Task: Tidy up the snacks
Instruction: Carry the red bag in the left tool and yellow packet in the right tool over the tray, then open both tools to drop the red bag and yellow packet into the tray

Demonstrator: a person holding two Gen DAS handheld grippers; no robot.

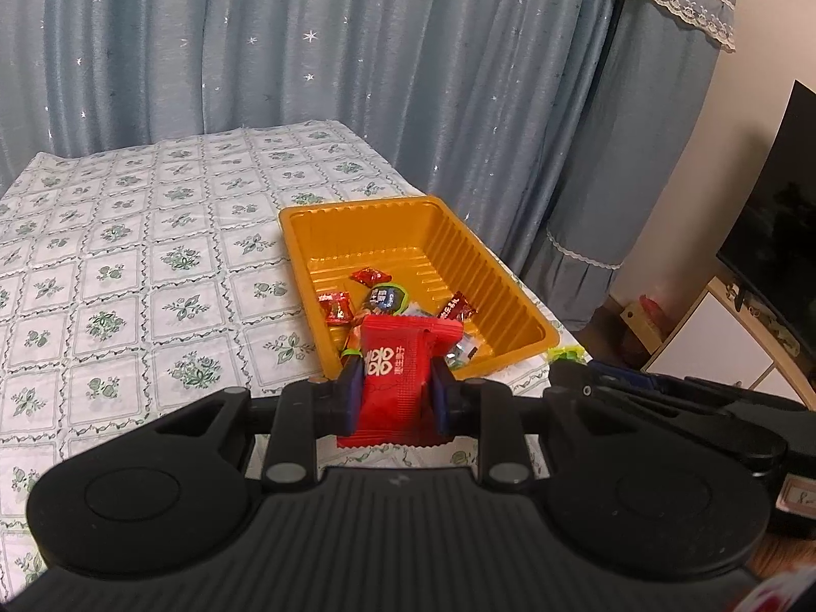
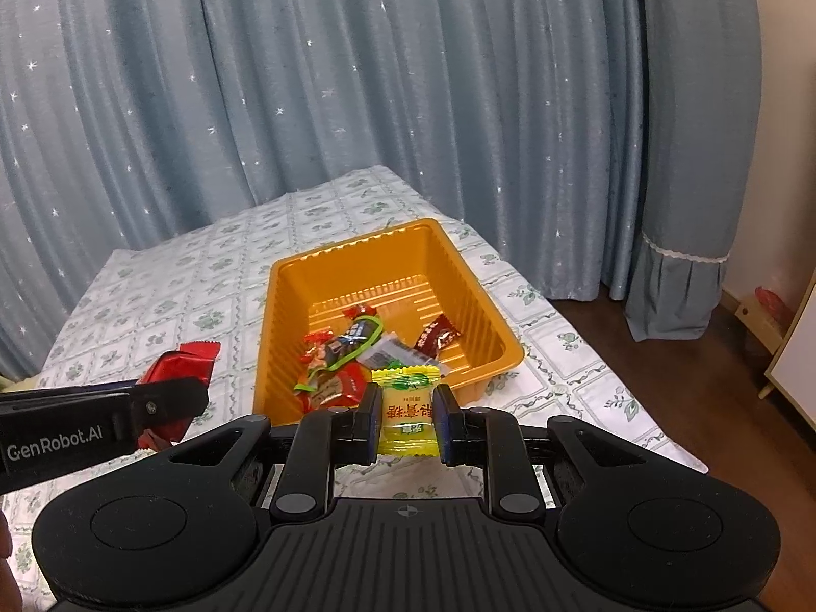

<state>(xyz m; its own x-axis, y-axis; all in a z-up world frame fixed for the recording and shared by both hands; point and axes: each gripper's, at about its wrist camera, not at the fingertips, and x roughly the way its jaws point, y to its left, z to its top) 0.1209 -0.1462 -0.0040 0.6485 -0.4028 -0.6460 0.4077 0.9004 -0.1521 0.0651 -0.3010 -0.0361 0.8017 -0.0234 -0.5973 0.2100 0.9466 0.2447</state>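
Red packet (image 1: 395, 382) sits clamped in the left gripper (image 1: 395, 390), yellow candy (image 2: 408, 410) in the right gripper (image 2: 408, 421); both seem just short of the orange tray (image 1: 510, 275), needing release over it.

Left gripper (image 1: 395, 390), right gripper (image 2: 408, 421): both clamped, tilted down.

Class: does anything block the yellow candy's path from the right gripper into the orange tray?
Nothing visible does. The yellow candy, held in the right gripper, sits just short of the orange tray's near rim, with no obstacle between.
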